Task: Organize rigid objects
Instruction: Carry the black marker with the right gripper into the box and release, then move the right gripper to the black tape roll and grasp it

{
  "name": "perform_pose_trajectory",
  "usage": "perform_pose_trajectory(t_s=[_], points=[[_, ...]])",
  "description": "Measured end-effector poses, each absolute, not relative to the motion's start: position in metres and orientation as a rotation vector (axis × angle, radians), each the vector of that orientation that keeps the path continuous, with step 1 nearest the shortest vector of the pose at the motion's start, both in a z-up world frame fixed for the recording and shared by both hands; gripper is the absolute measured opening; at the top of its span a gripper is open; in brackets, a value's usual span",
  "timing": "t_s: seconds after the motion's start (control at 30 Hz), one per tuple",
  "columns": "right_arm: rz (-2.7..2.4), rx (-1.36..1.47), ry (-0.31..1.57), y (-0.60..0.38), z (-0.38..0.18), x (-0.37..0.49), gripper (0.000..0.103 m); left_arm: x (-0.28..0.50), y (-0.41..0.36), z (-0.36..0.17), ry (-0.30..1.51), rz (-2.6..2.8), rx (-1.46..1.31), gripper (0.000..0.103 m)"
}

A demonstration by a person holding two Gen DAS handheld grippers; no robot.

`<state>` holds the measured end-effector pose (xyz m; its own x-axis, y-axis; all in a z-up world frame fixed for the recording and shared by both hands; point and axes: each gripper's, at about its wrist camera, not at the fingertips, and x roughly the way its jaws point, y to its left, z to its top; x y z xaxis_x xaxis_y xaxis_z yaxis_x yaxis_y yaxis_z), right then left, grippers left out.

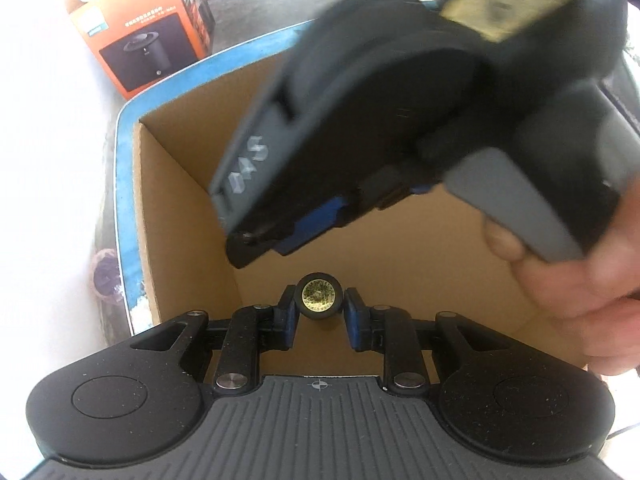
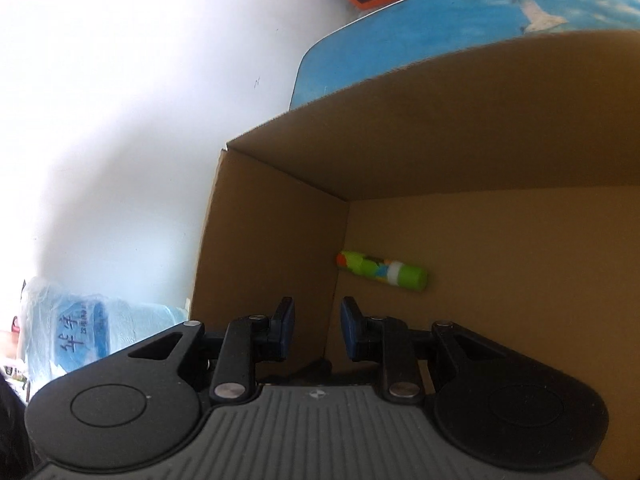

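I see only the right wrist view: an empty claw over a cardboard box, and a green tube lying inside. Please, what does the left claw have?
Observer: The left claw has a small black cylinder with a gold end between its pads, over the inside of the cardboard box.
Operator: Is it gripped firmly?
Observer: The pads flank it closely on both sides. I cannot tell whether they press it.
Operator: Where is my right claw from there?
Observer: The right claw hangs above and beyond the left one, over the same box, with a hand around its handle.
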<state>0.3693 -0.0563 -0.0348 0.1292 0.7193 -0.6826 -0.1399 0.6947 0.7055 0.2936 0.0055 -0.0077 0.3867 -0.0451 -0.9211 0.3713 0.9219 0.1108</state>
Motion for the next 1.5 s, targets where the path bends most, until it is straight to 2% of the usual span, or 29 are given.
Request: perform_pose_trajectory(t_s=[0.23,0.33,0.63,0.8,0.9,1.17,1.33,1.5], points=[[0.663,0.621,1.249,-0.069,-0.024,0.373,0.027,0.279,0.008,0.004,1.092,-0.268,0.314,0.035],[0.663,0.658,1.208,-0.085,-0.012,0.37,0.027,0.271,0.014,0.016,1.036,-0.242,0.307,0.045],[0.664,0.736,1.115,-0.14,0.018,0.339,0.027,0.242,0.035,0.055,0.903,-0.233,0.189,0.054],[0.707,0.733,1.038,-0.164,0.04,0.296,0.027,0.203,0.049,0.074,0.794,-0.257,0.113,0.056],[0.742,0.724,0.97,-0.18,0.054,0.258,0.028,0.172,0.055,0.076,0.715,-0.283,0.072,0.061],[0.68,0.672,0.826,-0.216,0.057,0.153,0.028,0.094,0.047,0.052,0.646,-0.328,0.009,0.064],[0.534,0.655,0.8,-0.236,0.03,0.107,0.028,0.06,0.034,0.029,0.664,-0.378,-0.045,0.065],[0.404,0.6,0.833,-0.241,-0.004,0.084,0.028,0.037,0.002,0.007,0.678,-0.443,0.018,0.065]])
